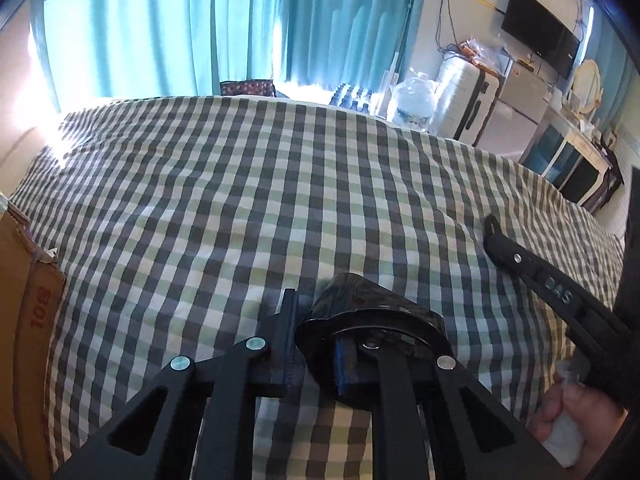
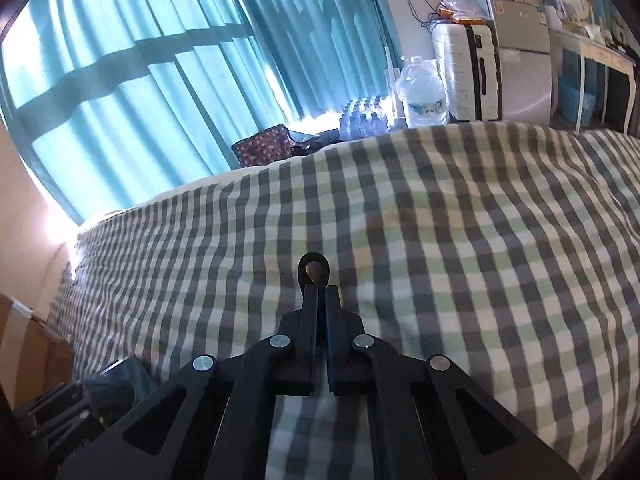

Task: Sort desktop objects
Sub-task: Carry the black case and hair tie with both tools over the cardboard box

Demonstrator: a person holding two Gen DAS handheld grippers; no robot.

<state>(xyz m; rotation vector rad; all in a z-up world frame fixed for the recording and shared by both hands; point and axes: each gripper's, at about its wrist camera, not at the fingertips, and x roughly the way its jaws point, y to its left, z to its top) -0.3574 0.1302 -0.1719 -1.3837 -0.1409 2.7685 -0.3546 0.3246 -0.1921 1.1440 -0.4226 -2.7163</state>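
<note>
The left gripper [image 1: 316,320] clamped a dark glossy cup [image 1: 362,300] by its rim above the checked cloth [image 1: 240,184]. The right gripper [image 2: 320,304], above the same cloth, pinched a slim black looped tool [image 2: 314,270].

Bed under checked cover [image 1: 280,200], cardboard box [image 1: 28,320] at its left edge

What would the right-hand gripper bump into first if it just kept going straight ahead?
Probably the green, grey and white checked cloth. The right gripper, shut on a thin black loop-ended object, points slightly down across bare fabric; nothing else lies in its line, though depth is unclear.
</note>
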